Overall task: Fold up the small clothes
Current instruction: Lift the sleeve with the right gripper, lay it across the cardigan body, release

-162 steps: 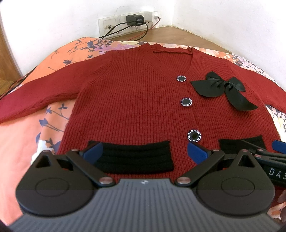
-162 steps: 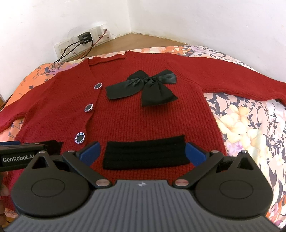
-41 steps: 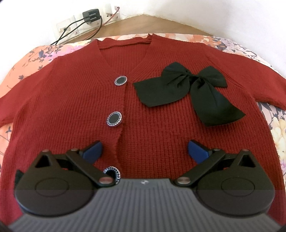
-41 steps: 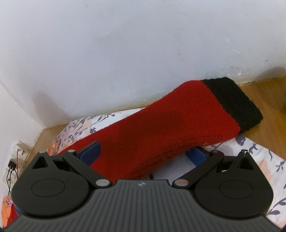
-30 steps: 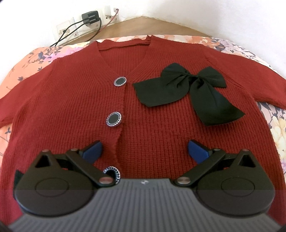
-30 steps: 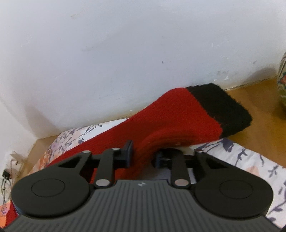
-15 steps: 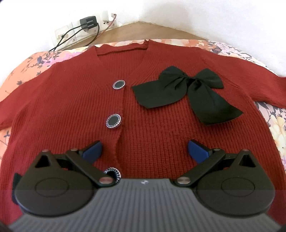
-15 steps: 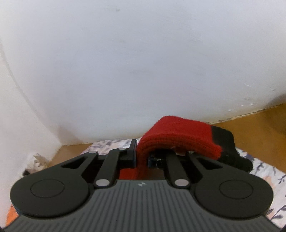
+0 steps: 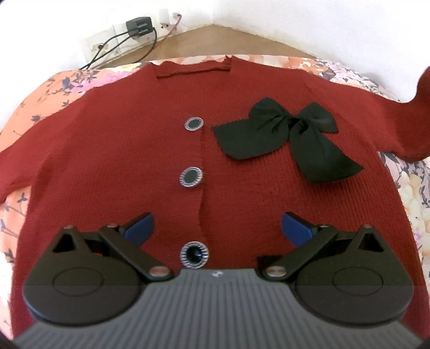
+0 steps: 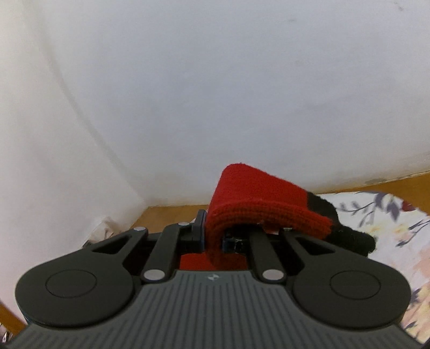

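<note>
— What does my left camera give me, reading from its left edge?

— The floral bedsheet [image 9: 53,88] at the left, a wall socket plate [image 9: 107,45] with a black charger [image 9: 139,25] at upper left, then the red cardigan [image 9: 121,161] lying flat and face up across the middle. Three black buttons run down its centre; the top button [image 9: 193,124] sits just left of the black bow [image 9: 287,139]. My left gripper [image 9: 217,226] hangs over the hem with its blue fingers [image 9: 141,226] spread wide, holding nothing. At the far right edge the cardigan's sleeve [image 9: 419,107] rises off the sheet.

— And my right camera?

— Mostly white wall [image 10: 215,80], with wooden floor at lower centre. It shows what the left cannot: my right gripper [image 10: 213,236] pinched tight on that sleeve, the red knit draped over the right finger, its black cuff [image 10: 346,231] hanging to the right above the sheet.

— Any containers?

— I see nothing that holds anything.
</note>
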`<state>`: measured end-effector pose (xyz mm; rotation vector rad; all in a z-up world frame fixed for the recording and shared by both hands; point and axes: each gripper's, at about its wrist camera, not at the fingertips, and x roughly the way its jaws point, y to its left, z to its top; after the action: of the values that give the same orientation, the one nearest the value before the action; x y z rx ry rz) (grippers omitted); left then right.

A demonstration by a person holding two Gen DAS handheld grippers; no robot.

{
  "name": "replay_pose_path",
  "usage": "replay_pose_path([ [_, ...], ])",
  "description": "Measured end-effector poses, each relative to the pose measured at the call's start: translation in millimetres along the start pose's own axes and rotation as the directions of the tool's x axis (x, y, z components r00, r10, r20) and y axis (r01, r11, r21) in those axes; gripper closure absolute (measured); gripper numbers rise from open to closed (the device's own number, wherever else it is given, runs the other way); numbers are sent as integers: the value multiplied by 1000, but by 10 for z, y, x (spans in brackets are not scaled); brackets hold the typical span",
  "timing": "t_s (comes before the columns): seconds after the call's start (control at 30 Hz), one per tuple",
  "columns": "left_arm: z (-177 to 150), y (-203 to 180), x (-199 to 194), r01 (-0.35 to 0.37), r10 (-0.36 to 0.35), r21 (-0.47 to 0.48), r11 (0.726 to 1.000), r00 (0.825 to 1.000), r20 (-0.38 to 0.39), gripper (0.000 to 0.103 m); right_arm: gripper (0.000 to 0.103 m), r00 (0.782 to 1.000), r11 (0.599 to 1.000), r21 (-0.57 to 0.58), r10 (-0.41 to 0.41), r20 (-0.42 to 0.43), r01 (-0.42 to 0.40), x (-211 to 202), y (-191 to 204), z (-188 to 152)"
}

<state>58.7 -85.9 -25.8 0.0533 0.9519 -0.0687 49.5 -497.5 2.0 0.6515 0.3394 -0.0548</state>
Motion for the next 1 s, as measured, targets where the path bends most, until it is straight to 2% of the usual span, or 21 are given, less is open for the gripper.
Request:
replay_pose_path([
  [0.33,41,417,-193,2,-2,-25,1000,1000,13,0,92,999,999,-21,42,-23,-42,125,477,-183],
  [0.4,50,527,-211,7,-7,-32,999,1000,15,0,92,999,999,-25,48,-21,-48,-8,582,-223],
  [0.57,71,783,-229,17,-17,-35,999,1000,22,0,92,999,998,-35,50,-19,-51,100,798,-331],
  [0.67,87,923,-216,21,-20,-27,999,999,25,0,92,999,997,-56,47,-15,-48,-4,1077,-406],
  [0.7,95,968,-211,23,-22,-26,999,999,28,0,92,999,997,-64,45,-15,-46,151,1219,-469],
  [1.0,156,1328,-217,30,-29,-32,999,999,38,0,92,998,996,-73,60,-12,-61,344,1800,-641],
])
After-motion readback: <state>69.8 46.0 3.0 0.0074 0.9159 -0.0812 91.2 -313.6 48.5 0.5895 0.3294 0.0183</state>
